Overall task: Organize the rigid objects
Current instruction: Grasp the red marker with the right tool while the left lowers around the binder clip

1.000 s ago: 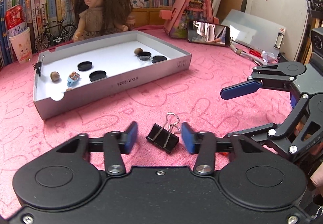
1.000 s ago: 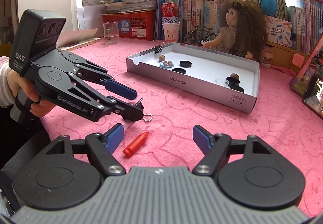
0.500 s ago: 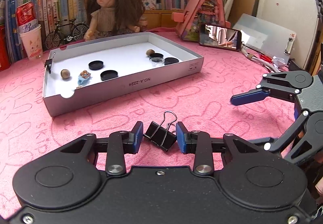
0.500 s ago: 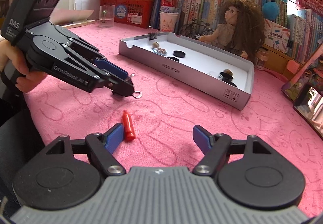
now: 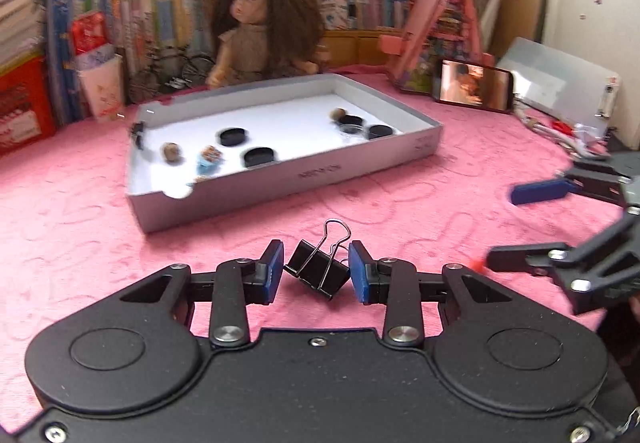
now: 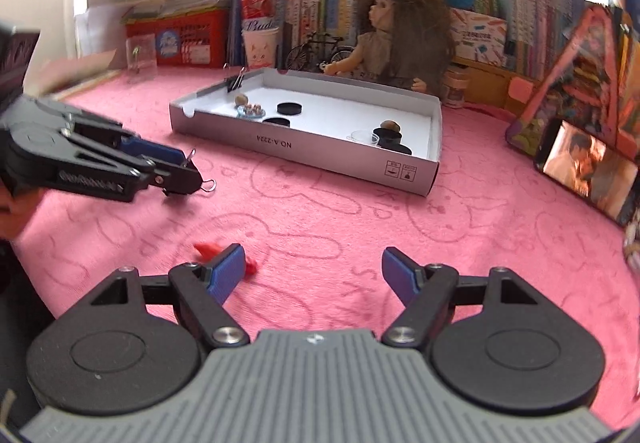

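Gripping a black binder clip (image 5: 318, 275), left claw (image 5: 316, 277) pinches; right claw (image 6: 312, 275) gapes empty.

Open pink tablecloth (image 6: 320, 211) lies between both grippers and the near wall of the tray (image 6: 304, 141), free to cross. A red piece (image 6: 208, 249), blurred, lies near left. Doll (image 6: 396, 43), phone (image 6: 588, 167) and books crowd the far and right edges.
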The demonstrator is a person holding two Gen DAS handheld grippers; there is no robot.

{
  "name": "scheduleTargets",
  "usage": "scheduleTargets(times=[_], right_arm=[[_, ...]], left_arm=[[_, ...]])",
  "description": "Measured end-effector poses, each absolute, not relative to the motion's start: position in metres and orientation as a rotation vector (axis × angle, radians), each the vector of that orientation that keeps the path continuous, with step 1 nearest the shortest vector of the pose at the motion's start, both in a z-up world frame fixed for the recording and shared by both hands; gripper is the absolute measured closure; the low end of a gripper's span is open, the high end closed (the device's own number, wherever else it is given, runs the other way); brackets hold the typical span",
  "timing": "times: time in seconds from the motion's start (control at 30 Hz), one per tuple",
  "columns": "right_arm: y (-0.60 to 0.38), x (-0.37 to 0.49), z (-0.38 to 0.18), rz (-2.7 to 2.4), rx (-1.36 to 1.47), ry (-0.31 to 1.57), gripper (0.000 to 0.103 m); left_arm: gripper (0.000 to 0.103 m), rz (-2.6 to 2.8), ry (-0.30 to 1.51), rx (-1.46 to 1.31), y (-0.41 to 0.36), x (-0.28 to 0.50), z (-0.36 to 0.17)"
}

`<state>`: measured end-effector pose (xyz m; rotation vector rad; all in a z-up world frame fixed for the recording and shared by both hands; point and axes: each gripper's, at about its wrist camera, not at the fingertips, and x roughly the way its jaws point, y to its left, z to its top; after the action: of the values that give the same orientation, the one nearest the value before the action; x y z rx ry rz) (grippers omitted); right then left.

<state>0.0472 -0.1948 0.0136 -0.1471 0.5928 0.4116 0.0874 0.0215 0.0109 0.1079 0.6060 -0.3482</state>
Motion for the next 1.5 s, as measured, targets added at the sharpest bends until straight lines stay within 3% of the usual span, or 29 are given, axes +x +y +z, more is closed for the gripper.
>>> scheduleTargets(times=[0.17, 0.43, 0.6, 0.97, 1.03, 1.13, 1.17, 1.2, 1.37, 1.5], right_arm=[[-0.180, 0.026, 0.012, 0.320, -0.006, 0.533, 0.019], [-0.146, 0.012, -0.007, 0.226, -0.006, 0.494, 0.019], [-0.140, 0.010, -0.013, 0.168, -0.016, 0.464, 0.026], [-0.134, 0.007, -0.015, 0.179, -0.052, 0.437, 0.065], [-0.139, 0.010, -0.014, 0.192, -0.044, 0.439, 0.065], [-0.148, 0.006, -0.012, 0.229, -0.013, 0.426, 0.056], [-0.151, 0.003, -0.011, 0.252, -0.015, 0.417, 0.046], [-0.152, 0.000, -0.010, 0.271, -0.026, 0.409, 0.044], [-0.160, -0.013, -0.010, 0.275, -0.107, 0.423, 0.043], [-0.177, -0.011, -0.011, 0.199, -0.106, 0.439, 0.043]], left_arm=[[0.070, -0.211, 0.572, 0.077, 0.023, 0.081, 0.012], [0.070, -0.060, 0.511, 0.008, 0.024, 0.054, 0.010], [0.069, -0.013, 0.487, -0.004, 0.023, 0.040, 0.009], [0.069, -0.021, 0.540, -0.013, 0.017, 0.040, -0.003], [0.068, -0.026, 0.539, -0.004, 0.016, 0.039, -0.003], [0.065, -0.041, 0.538, -0.001, 0.017, 0.039, -0.003], [0.064, -0.043, 0.533, 0.003, 0.017, 0.038, -0.003], [0.061, -0.048, 0.528, 0.008, 0.019, 0.039, -0.002], [0.052, -0.126, 0.523, 0.003, 0.028, 0.042, 0.000], [0.051, -0.162, 0.543, 0.018, 0.034, 0.045, -0.005]])
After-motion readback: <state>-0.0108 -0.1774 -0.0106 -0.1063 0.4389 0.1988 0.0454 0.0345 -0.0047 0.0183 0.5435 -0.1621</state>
